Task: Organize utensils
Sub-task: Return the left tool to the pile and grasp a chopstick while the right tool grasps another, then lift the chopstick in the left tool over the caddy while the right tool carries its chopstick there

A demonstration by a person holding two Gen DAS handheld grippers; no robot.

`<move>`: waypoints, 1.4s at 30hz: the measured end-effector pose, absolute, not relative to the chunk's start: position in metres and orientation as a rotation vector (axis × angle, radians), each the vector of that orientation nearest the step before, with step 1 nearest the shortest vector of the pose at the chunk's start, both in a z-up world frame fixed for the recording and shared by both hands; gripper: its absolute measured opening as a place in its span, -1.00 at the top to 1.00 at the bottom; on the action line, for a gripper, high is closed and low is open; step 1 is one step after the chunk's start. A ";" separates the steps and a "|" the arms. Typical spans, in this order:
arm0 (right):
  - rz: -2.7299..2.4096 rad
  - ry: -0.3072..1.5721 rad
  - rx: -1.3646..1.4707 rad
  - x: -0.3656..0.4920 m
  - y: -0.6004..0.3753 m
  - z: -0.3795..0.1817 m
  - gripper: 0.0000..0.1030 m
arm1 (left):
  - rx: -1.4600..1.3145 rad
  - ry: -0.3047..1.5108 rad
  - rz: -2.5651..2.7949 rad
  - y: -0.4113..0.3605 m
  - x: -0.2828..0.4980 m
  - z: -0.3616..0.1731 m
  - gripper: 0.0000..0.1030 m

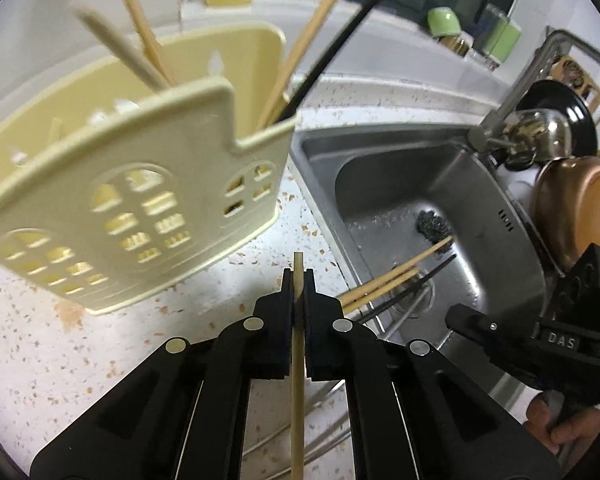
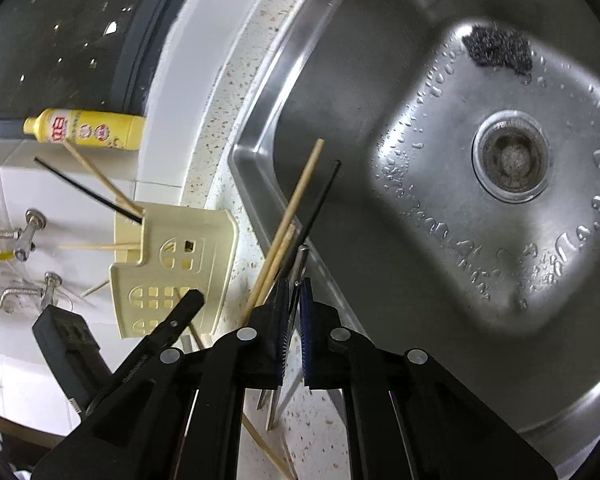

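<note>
My left gripper (image 1: 298,280) is shut on a wooden chopstick (image 1: 298,380), held in front of the cream utensil holder (image 1: 140,200), which stands on the speckled counter with several wooden chopsticks and a black one (image 1: 340,40) in it. My right gripper (image 2: 295,292) is shut on a thin metal utensil (image 2: 300,264) at the sink's edge, beside wooden chopsticks (image 2: 288,216) and a black chopstick (image 2: 320,200) that jut over the sink. The holder also shows in the right wrist view (image 2: 180,264). The right gripper body shows at the lower right of the left wrist view (image 1: 540,336).
A steel sink (image 1: 480,200) with a drain (image 2: 510,156) and a dark scouring pad (image 2: 498,50) lies to the right. A faucet (image 1: 540,76), pans (image 1: 576,208) and jars stand behind it. A yellow bottle (image 2: 88,130) lies by the wall. More utensils (image 2: 272,412) lie on the counter.
</note>
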State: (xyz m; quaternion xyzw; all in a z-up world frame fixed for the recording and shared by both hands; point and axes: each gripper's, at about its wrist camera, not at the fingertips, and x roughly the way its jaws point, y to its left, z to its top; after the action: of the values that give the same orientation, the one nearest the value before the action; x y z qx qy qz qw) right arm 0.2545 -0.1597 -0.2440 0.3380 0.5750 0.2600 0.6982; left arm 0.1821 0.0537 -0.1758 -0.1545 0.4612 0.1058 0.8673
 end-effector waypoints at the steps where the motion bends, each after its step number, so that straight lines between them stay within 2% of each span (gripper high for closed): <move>1: 0.587 1.283 0.748 0.253 -0.160 -0.240 0.95 | -0.324 0.951 0.221 0.054 0.177 -0.170 0.93; 11: 0.620 1.196 0.582 0.233 -0.162 -0.183 0.98 | -0.334 0.804 0.221 0.066 0.129 -0.104 0.93; 21: 0.649 1.107 0.433 0.205 -0.154 -0.134 0.99 | -0.336 0.713 0.194 0.068 0.092 -0.060 0.93; 32: 0.678 1.020 0.314 0.191 -0.142 -0.090 0.99 | -0.318 0.672 0.126 0.061 0.075 -0.036 0.93; 42: 0.740 0.922 0.210 0.208 -0.115 -0.036 0.99 | -0.291 0.580 0.111 0.074 0.082 0.010 0.93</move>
State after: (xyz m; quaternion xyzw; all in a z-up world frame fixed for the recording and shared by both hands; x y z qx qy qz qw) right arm 0.2076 -0.1148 -0.0359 0.0988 0.4340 0.3483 0.8250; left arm 0.0821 0.0742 0.0100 -0.1427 0.2848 0.0543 0.9464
